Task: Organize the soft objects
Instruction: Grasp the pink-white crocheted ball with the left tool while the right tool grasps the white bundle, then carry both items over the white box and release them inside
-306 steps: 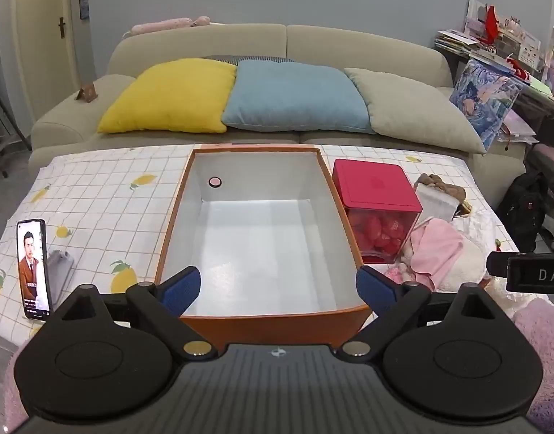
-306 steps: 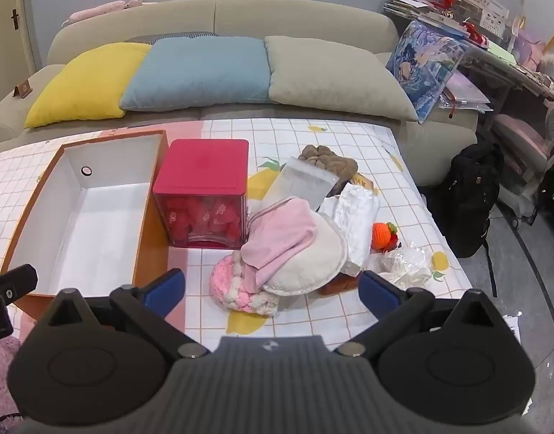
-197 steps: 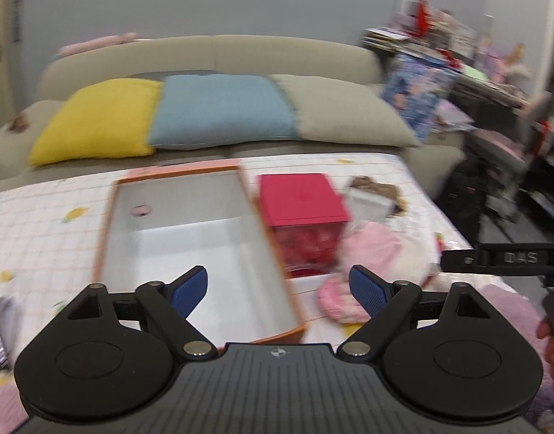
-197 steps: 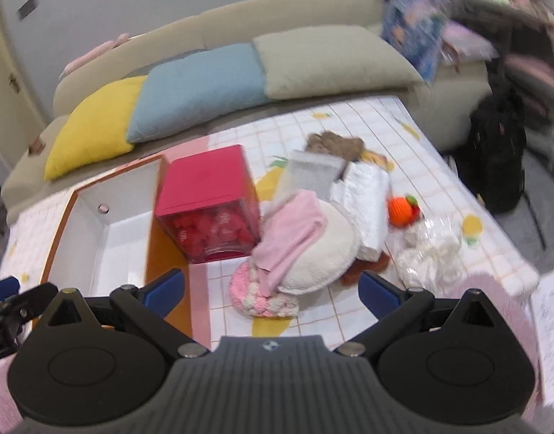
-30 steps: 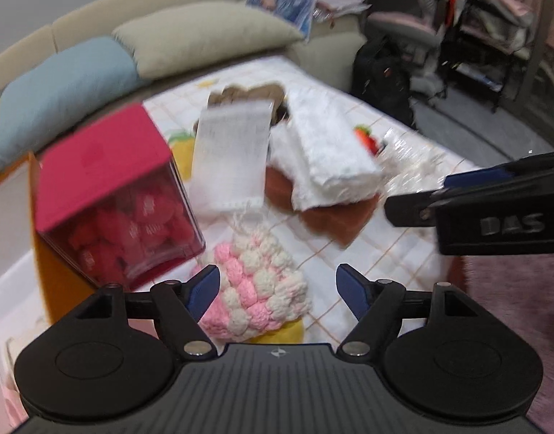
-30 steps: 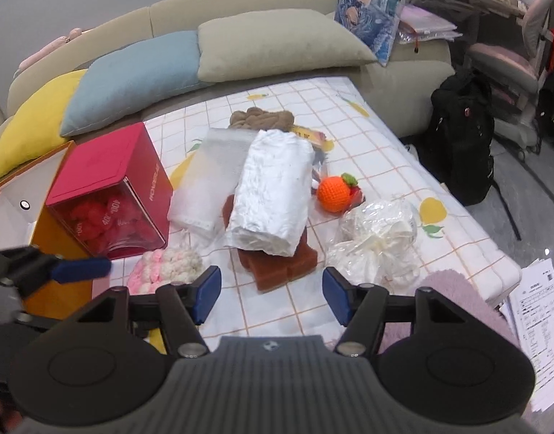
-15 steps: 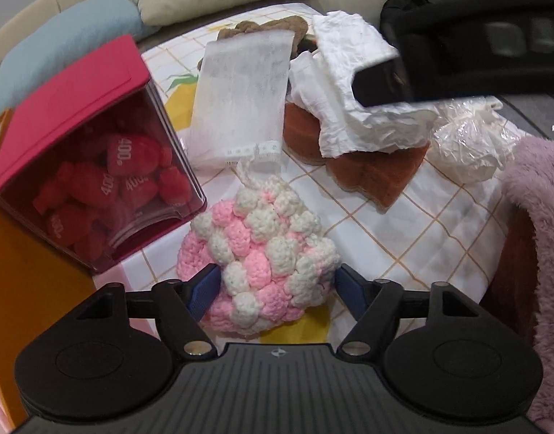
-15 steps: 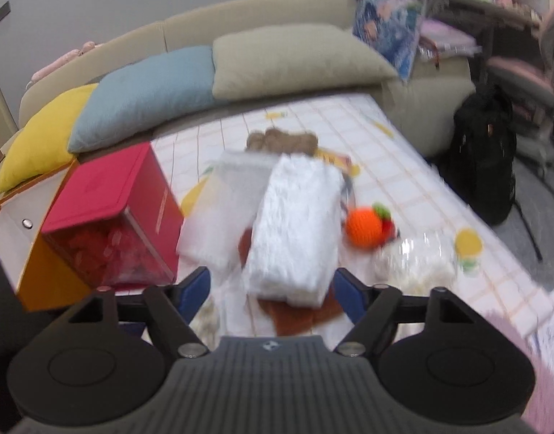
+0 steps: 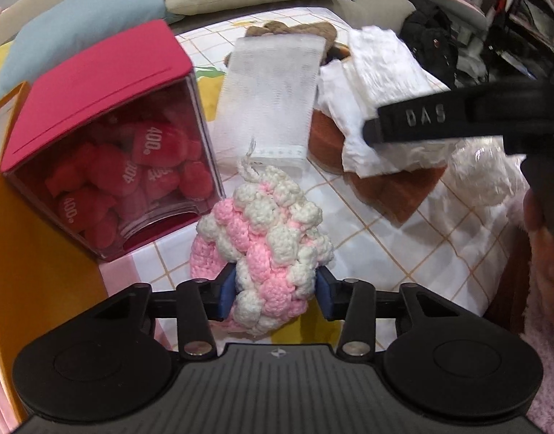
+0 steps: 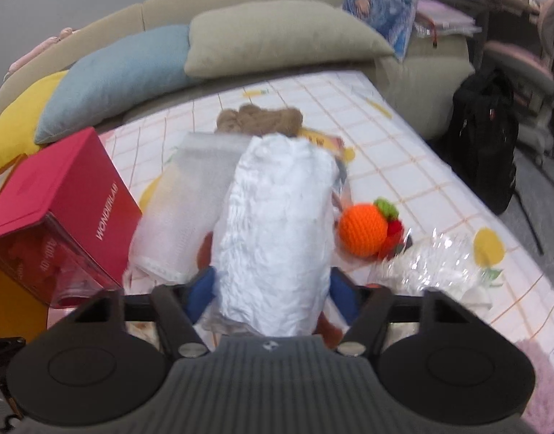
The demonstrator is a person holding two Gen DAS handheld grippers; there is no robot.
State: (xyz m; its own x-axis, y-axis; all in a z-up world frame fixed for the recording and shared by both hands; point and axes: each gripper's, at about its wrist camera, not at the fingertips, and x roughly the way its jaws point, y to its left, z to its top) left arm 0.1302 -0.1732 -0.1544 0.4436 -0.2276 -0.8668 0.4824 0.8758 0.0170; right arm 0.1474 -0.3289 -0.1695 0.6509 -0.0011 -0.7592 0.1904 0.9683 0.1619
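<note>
My left gripper is shut on a pink and white crocheted pouch, which rests on the checked tablecloth. My right gripper is shut on a white crinkly wrapped bundle; the bundle also shows in the left wrist view, lying on a rust-brown cloth. A white mesh pouch lies behind the crocheted pouch. An orange crocheted fruit, a clear crinkled bag and a brown plush lie near the bundle.
A red-lidded clear box of red plush hearts stands left of the crocheted pouch. The orange wall of the storage box is at far left. A sofa with cushions lies behind the table. A black backpack sits on the floor at right.
My left gripper has closed on the crocheted pouch. My right gripper has moved in over the white bundle and closed on it.
</note>
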